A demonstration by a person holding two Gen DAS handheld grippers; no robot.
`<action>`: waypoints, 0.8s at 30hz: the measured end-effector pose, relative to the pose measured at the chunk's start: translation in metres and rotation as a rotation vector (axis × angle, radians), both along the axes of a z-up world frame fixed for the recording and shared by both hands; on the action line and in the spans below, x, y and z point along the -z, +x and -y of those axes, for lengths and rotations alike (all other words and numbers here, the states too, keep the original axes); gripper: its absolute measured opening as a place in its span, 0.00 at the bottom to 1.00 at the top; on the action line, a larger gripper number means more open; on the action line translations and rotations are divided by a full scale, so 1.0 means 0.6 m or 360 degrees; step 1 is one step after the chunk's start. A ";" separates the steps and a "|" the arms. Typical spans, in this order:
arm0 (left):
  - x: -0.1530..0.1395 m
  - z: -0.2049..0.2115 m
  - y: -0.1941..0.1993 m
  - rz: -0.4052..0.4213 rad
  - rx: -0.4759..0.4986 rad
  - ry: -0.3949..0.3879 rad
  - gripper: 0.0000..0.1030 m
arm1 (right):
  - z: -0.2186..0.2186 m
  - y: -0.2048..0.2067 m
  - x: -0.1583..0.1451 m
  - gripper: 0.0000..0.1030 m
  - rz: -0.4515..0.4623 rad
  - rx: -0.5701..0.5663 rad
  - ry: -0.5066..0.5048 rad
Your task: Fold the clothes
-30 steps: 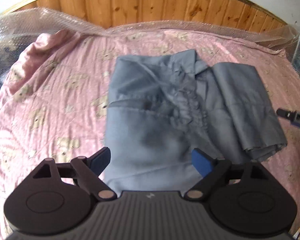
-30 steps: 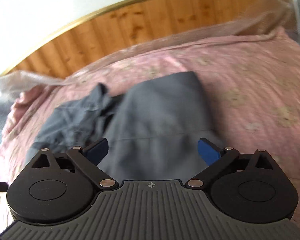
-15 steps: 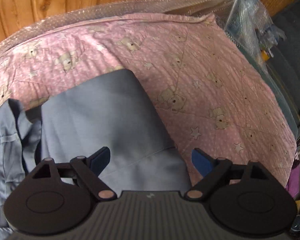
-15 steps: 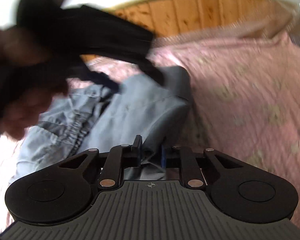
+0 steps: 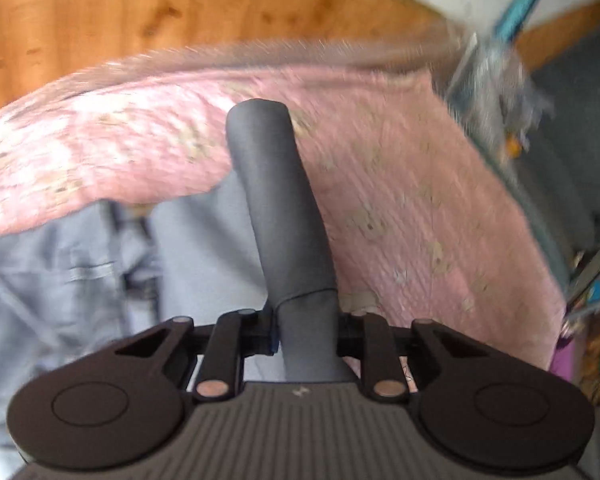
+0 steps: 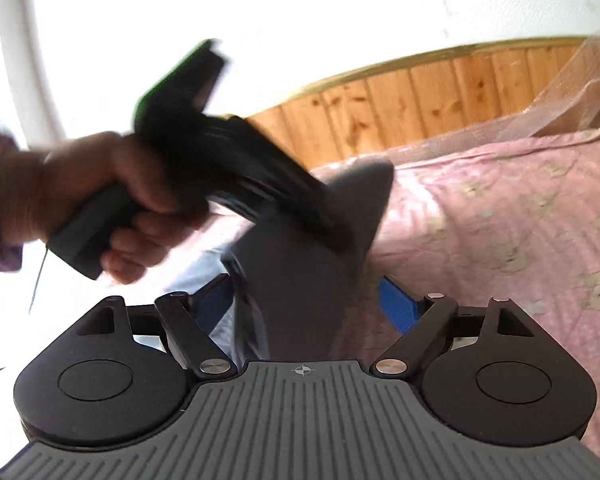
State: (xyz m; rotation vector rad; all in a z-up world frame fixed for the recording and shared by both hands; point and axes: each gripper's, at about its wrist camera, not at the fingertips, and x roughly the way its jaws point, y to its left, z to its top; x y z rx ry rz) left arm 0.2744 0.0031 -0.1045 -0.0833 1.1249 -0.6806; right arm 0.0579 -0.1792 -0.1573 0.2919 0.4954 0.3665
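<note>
A bed (image 5: 420, 200) covered in a pink printed sheet (image 6: 500, 208) fills both views, with a wooden headboard (image 5: 140, 20) behind it and a cluttered shelf area off its far side, too blurred to make out. On the sheet lies a grey-blue shirt (image 5: 60, 280), spread loosely with its front rumpled; nothing about it reads as a finished fold, so I judge the job to be at an early stage. One strip of the shirt, probably a sleeve (image 5: 280, 208), is lifted off the bed and rises as a narrow band. The left gripper (image 5: 306, 336) is closing and already pinches the near end of that band, the cloth bunched between its blue pads. In the right wrist view a hand (image 6: 132, 200) holds this same left gripper by its handle, above the raised cloth. The right gripper (image 6: 308, 300) is opening, its jaws spread wide; the dark cloth hangs between them, but the pads do not press on it. What seems left: lay the lifted part across the body of the shirt, do the other side, then fold the length and smooth it.
</note>
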 end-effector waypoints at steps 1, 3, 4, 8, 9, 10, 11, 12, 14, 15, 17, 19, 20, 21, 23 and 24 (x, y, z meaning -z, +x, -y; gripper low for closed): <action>0.001 -0.053 -0.002 -0.0019 -0.0064 -0.0058 0.19 | -0.006 0.001 -0.003 0.83 -0.0014 -0.0032 0.0006; 0.008 -0.156 -0.006 -0.0057 -0.0188 -0.0174 0.19 | -0.023 0.002 -0.011 0.83 -0.0057 -0.0092 0.0003; 0.025 -0.200 -0.005 -0.0079 -0.0240 -0.0233 0.19 | -0.035 0.006 -0.009 0.83 -0.0083 -0.0109 0.0002; 0.087 -0.311 0.009 -0.0164 -0.0403 -0.0416 0.19 | -0.093 0.027 0.015 0.83 -0.0249 -0.0176 0.0026; 0.097 -0.325 0.011 -0.0173 -0.0426 -0.0435 0.19 | -0.111 0.027 0.021 0.83 -0.0290 -0.0187 0.0018; 0.106 -0.337 0.011 -0.0179 -0.0445 -0.0453 0.19 | -0.124 0.032 0.027 0.83 -0.0321 -0.0198 0.0011; 0.112 -0.348 0.009 -0.0181 -0.0457 -0.0471 0.19 | -0.136 0.036 0.030 0.83 -0.0350 -0.0196 0.0014; 0.119 -0.359 0.007 -0.0184 -0.0469 -0.0490 0.19 | -0.147 0.039 0.032 0.83 -0.0378 -0.0190 0.0018; 0.130 -0.383 0.003 -0.0197 -0.0495 -0.0520 0.19 | -0.153 0.047 0.031 0.83 -0.0419 -0.0170 0.0076; 0.138 -0.391 0.004 -0.0206 -0.0501 -0.0512 0.19 | -0.156 0.051 0.030 0.83 -0.0438 -0.0159 0.0108; 0.157 -0.402 0.011 -0.0229 -0.0512 -0.0466 0.20 | -0.158 0.065 0.032 0.83 -0.0480 -0.0147 0.0151; 0.177 -0.405 0.021 -0.0266 -0.0515 -0.0423 0.22 | -0.161 0.083 0.040 0.83 -0.0536 -0.0126 0.0171; 0.185 -0.405 0.024 -0.0275 -0.0518 -0.0424 0.25 | -0.162 0.094 0.047 0.83 -0.0572 -0.0114 0.0174; 0.189 -0.405 0.026 -0.0280 -0.0522 -0.0425 0.28 | -0.162 0.106 0.055 0.83 -0.0609 -0.0101 0.0176; 0.174 -0.410 0.019 -0.0241 -0.0544 -0.0418 0.33 | -0.159 0.115 0.068 0.84 -0.0673 -0.0073 0.0183; 0.163 -0.414 0.011 -0.0195 -0.0570 -0.0399 0.39 | -0.156 0.118 0.073 0.84 -0.0688 -0.0061 0.0195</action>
